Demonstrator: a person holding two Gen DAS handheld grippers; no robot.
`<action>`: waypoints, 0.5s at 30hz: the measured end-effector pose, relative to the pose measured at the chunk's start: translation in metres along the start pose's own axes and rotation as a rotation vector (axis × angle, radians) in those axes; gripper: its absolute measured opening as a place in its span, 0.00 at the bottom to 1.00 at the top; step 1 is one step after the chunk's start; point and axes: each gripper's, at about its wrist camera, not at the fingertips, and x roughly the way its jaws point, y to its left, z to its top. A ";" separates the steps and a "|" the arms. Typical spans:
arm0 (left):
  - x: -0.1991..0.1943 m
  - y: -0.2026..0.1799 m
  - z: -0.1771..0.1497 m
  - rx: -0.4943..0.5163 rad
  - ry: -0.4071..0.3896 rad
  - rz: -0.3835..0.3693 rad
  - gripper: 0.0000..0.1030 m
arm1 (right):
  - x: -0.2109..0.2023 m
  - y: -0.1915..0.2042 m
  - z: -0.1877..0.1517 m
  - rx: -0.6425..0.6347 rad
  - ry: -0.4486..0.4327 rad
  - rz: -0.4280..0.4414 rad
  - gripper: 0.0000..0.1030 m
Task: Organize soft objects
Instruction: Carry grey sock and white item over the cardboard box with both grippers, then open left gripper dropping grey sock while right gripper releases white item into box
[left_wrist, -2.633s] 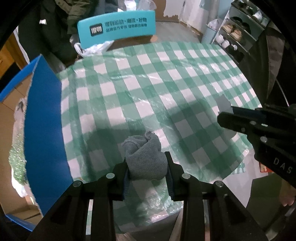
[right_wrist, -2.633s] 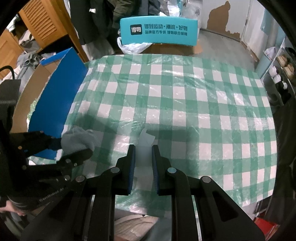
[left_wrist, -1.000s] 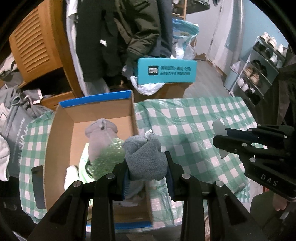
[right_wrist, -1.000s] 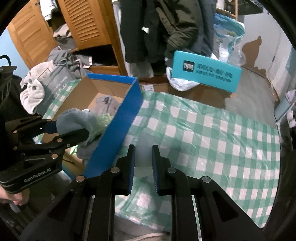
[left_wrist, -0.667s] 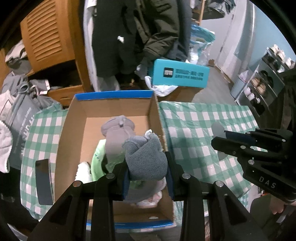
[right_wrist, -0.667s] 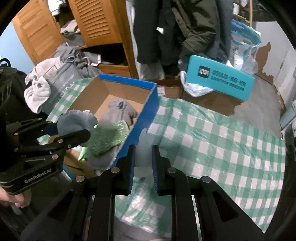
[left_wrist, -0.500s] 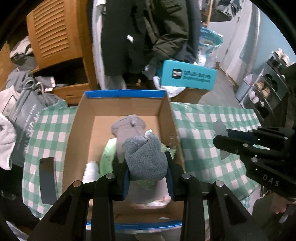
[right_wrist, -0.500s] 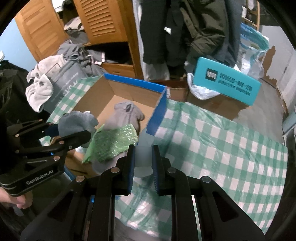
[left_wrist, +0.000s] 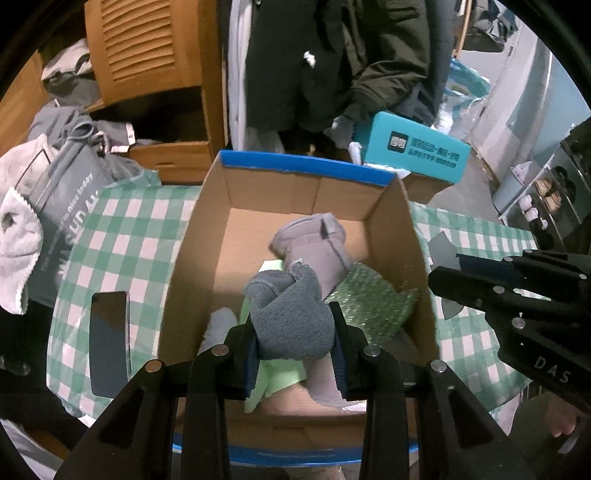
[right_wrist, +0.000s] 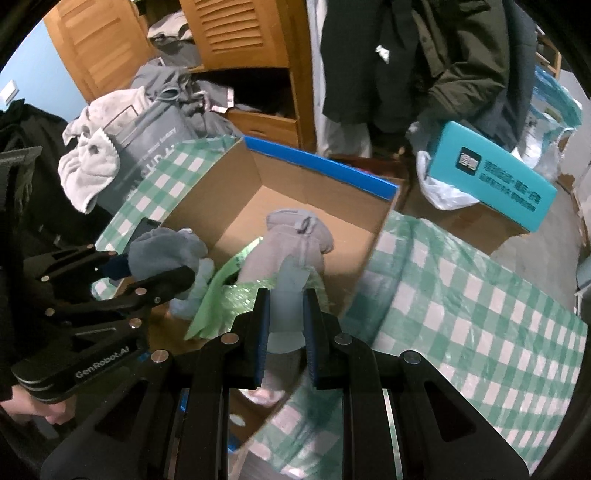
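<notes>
— Fingers on my left gripper (left_wrist: 294, 345) are clamped on a bundled grey knit sock (left_wrist: 290, 315), one pad on each side. Its long axis runs away from the camera, knotted end pointing forward, and I hold it above the open brown cardboard box with blue rim (left_wrist: 303, 168).

— And inside the box, from the left wrist?

— I see a pale grey fleece piece (left_wrist: 314, 247) lying lengthwise, a green sparkly cloth (left_wrist: 373, 299) beside it, and a light green sheet beneath.

— The right wrist view?

— My right gripper (right_wrist: 283, 334) shows a narrow gap between its blue pads; a pale blurred shape sits there, and I cannot tell whether it is gripped. My sock (right_wrist: 162, 254) hangs over the box's (right_wrist: 321, 162) near-left corner, on the green-and-white checked tablecloth (right_wrist: 461, 295).
</notes>
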 end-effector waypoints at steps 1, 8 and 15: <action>0.002 0.002 0.000 -0.003 0.006 0.002 0.32 | 0.003 0.002 0.002 0.000 0.004 0.003 0.15; 0.010 0.008 0.001 -0.022 0.025 0.007 0.35 | 0.019 0.006 0.011 -0.003 0.023 0.019 0.16; 0.003 0.010 0.001 -0.036 0.004 0.023 0.50 | 0.026 0.006 0.011 0.003 0.032 0.027 0.19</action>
